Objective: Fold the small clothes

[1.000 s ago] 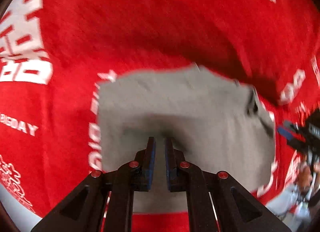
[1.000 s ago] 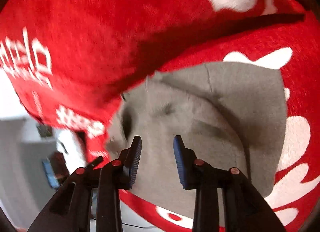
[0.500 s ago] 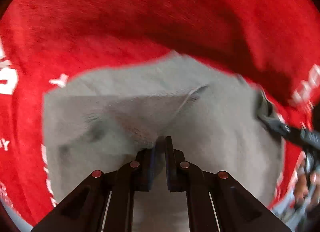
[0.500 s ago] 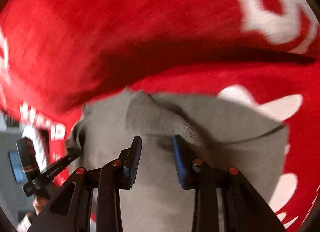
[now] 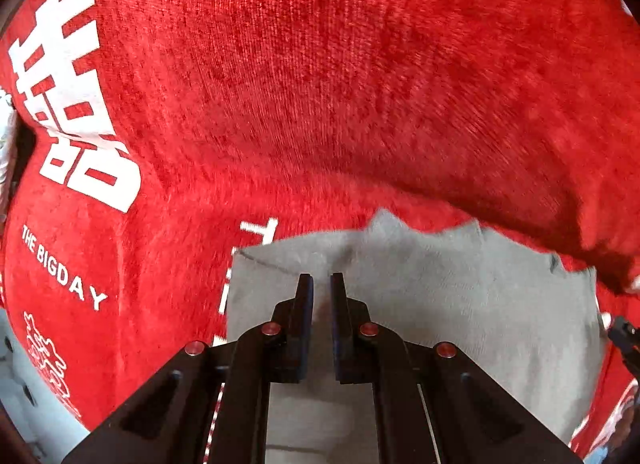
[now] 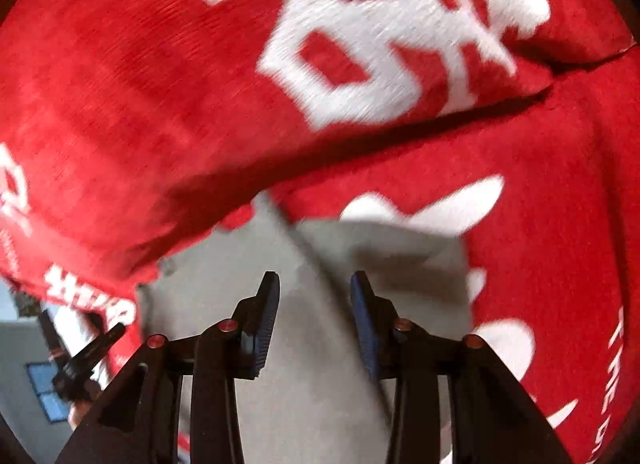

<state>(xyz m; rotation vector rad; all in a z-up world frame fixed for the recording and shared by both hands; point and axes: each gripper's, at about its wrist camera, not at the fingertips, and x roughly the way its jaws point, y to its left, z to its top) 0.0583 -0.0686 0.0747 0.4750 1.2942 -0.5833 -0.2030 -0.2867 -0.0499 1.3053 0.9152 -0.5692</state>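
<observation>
A small grey garment (image 5: 460,304) lies flat on a red cloth with white lettering (image 5: 280,84). In the left wrist view my left gripper (image 5: 321,284) hovers over the garment's left part with its jaws a narrow gap apart and nothing between them. In the right wrist view the same garment (image 6: 320,384) lies below my right gripper (image 6: 315,288), whose jaws are wide apart and empty. A seam or folded edge (image 6: 308,248) runs between the right fingers.
A raised fold of the red cloth (image 6: 200,124) overhangs the garment's far edge in both views. The other gripper's tip (image 6: 80,356) shows at lower left of the right wrist view, with room background behind it.
The left gripper let go of the grey fabric it pinched half a second ago and pulled back. The garment now lies flatter. The right gripper stayed open and backed away.
</observation>
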